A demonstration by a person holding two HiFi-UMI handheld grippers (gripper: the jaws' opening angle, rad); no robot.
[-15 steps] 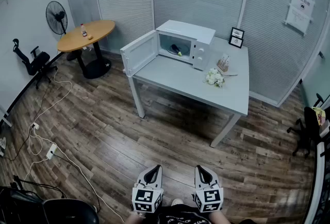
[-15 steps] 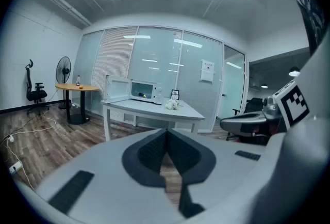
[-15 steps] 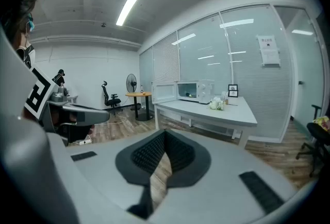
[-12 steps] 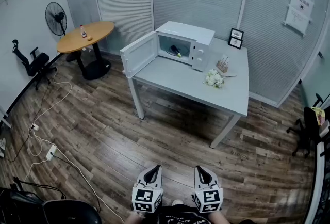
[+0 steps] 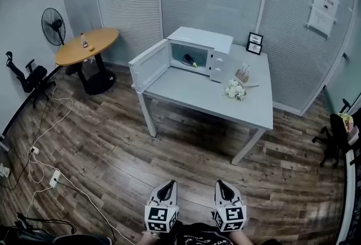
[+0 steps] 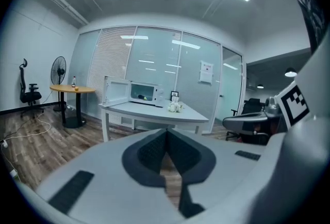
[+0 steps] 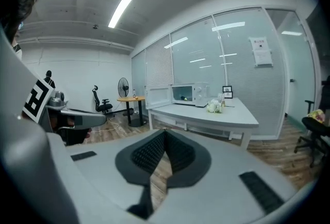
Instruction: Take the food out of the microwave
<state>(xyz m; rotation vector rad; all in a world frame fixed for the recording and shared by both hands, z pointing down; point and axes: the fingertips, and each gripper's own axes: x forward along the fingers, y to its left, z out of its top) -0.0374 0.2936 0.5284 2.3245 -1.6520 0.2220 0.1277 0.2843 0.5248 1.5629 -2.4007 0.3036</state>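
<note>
Food [image 5: 190, 60] is lying on the floor of the open microwave [image 5: 203, 38], just above the middle of the head view, as a small dark lump with a yellow-green spot. It is too small to name. The door [image 5: 151, 64] is hanging out to the left over the corner of the white table [image 5: 214, 91]. At the bottom edge, the left gripper [image 5: 167, 184] and the right gripper [image 5: 221, 184] are pointing that way from well apart, with bare wood floor between. In the left gripper view, the ribbed pads are meeting at their tips, clenched on nothing, and the microwave is showing small, left of centre, with the food as a speck in its cavity. In the right gripper view, the pads are likewise pressing together with nothing between them, and the microwave is sitting just right of centre above the tips. Judging by its size, the food is probably light, and its rounded, smooth-looking form suggests it could roll or slip. A hold across its thickest middle, with the jaws first opened and entering level through the doorway, is looking like the safest choice.
</note>
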